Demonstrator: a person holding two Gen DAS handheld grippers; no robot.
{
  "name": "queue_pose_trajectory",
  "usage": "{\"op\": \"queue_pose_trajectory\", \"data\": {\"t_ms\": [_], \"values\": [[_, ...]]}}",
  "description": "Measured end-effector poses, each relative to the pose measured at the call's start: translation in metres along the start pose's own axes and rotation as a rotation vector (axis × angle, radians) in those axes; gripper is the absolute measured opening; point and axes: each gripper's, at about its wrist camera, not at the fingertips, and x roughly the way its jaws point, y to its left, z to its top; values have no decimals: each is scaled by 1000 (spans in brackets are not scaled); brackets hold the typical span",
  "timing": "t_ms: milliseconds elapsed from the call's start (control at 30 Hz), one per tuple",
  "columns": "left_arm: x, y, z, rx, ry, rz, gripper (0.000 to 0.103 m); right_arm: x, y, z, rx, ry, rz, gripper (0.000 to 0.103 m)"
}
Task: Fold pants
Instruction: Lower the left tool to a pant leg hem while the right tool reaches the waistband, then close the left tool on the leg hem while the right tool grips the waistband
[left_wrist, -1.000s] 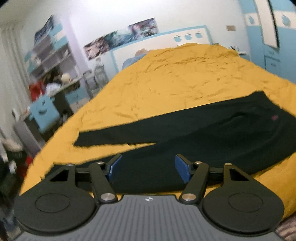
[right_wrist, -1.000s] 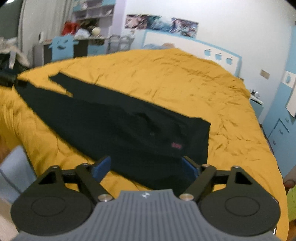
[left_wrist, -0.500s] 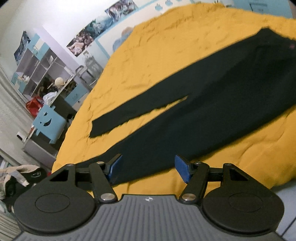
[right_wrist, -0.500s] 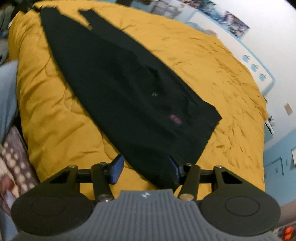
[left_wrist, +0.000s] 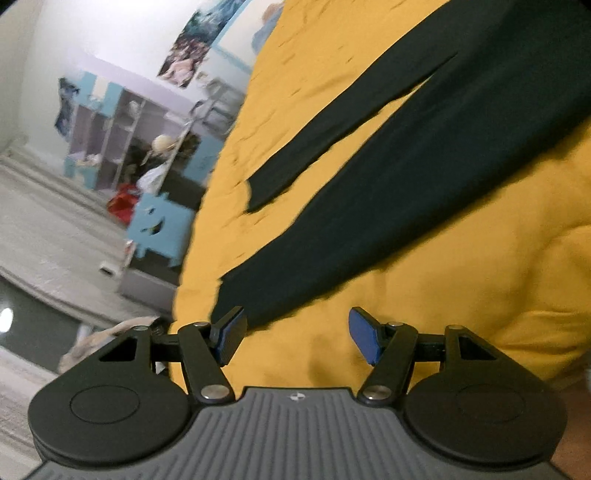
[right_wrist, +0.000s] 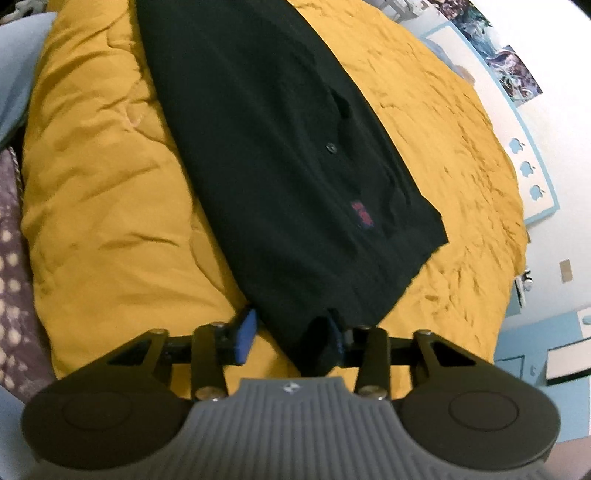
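Black pants (left_wrist: 406, 184) lie flat on the yellow bedcover (left_wrist: 443, 295), the two legs split apart toward the left. My left gripper (left_wrist: 295, 338) is open just short of the near leg's hem (left_wrist: 236, 295), with only bedcover between its pads. In the right wrist view the pants (right_wrist: 277, 147) run away from me, a small red logo (right_wrist: 362, 214) near the waist. My right gripper (right_wrist: 290, 336) is closing around the near waist corner (right_wrist: 314, 332). The cloth covers the right pad, while the left pad (right_wrist: 245, 336) still stands a little apart from it.
The bed's left edge drops to the floor beside a blue box with a face (left_wrist: 159, 225) and cluttered shelves (left_wrist: 122, 147). A white and blue headboard (right_wrist: 532, 166) stands at the far right. Patterned purple cloth (right_wrist: 7, 258) lies along the bed's near left side.
Both grippers sank toward the bed and rolled. The left one came close to the near leg's hem. The right jaws narrowed around the waist corner.
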Motion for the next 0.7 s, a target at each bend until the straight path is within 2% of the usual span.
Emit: {"op": "queue_pose_trajectory", "data": {"t_ms": [67, 200, 233, 267, 300, 333, 367, 433, 567, 700], "values": [[14, 1, 6, -9, 6, 19, 74, 3, -1, 1, 12, 6, -3, 26], [40, -9, 10, 39, 36, 70, 74, 3, 3, 5, 13, 17, -22, 18], [45, -9, 11, 32, 41, 77, 69, 2, 4, 5, 20, 15, -28, 14], [47, -8, 13, 15, 42, 79, 57, 0, 3, 6, 32, 12, -35, 11], [47, -7, 15, -17, 41, 75, 49, -3, 2, 6, 50, 7, -41, 10], [45, -4, 16, -50, 39, 70, 30, -6, 2, 5, 69, 1, -47, 9], [43, 2, 20, -100, 41, 59, 17, -8, 0, 5, 89, -7, -51, 7], [34, 15, 23, -218, 37, 23, 7, -12, -6, 5, 135, -28, -49, 4], [18, 50, 33, -446, 21, -21, 2, -17, -23, 8, 202, -81, -65, 0], [7, 82, 48, -603, 32, -37, 2, -22, -49, 15, 295, -136, -101, 0]]}}
